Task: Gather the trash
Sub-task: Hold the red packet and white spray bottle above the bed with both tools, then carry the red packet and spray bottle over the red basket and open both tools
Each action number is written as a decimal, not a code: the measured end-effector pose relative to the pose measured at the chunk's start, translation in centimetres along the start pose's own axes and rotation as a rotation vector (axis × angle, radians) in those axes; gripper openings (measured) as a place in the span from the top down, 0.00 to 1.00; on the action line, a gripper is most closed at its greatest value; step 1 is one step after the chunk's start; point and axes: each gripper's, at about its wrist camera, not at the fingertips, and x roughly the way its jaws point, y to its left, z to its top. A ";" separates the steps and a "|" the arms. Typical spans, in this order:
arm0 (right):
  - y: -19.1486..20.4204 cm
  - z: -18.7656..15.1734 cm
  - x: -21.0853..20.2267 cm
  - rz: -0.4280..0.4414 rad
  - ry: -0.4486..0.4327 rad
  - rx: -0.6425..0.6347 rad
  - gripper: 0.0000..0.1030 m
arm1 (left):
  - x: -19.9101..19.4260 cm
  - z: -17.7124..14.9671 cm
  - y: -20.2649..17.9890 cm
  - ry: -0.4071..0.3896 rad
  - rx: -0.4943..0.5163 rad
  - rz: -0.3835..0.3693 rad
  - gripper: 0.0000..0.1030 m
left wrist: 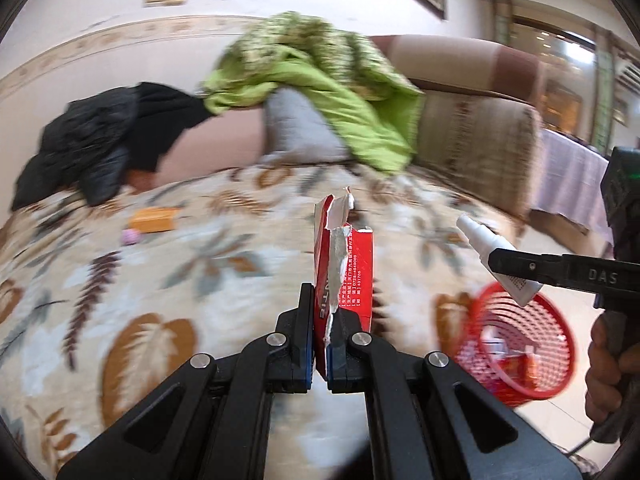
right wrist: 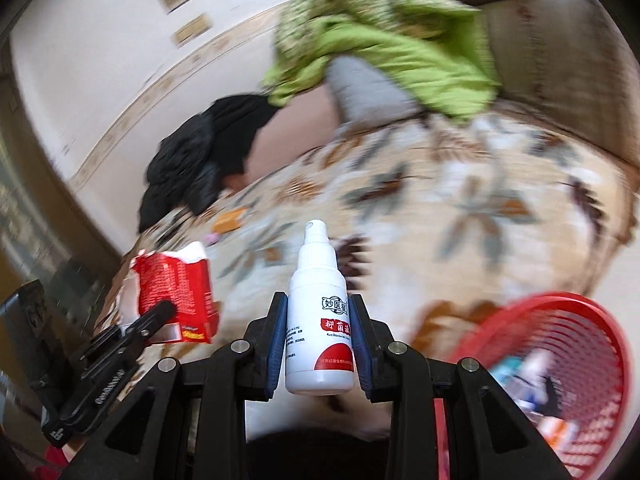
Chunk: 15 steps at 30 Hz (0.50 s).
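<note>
A torn red box is clamped upright between the left gripper jaws. A white spray bottle is pinched, nozzle forward, by the right gripper, held just above a red basket.

Your left wrist camera looks forward along its tongs over the leaf-patterned blanket toward the sofa. Your right wrist camera, tilted, faces likewise; both share the red basket.
</note>
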 end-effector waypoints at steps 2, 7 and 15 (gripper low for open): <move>-2.1 -0.3 -1.8 -0.038 -0.012 0.034 0.69 | 0.3 0.4 -1.8 0.011 0.019 -0.054 0.97; -6.4 -1.4 -5.3 -0.105 -0.029 0.110 0.69 | 1.1 0.7 -7.8 0.031 0.099 -0.147 0.97; -10.0 -2.6 -7.9 -0.140 -0.039 0.194 0.69 | 2.3 -0.1 -15.6 0.093 0.201 -0.263 0.97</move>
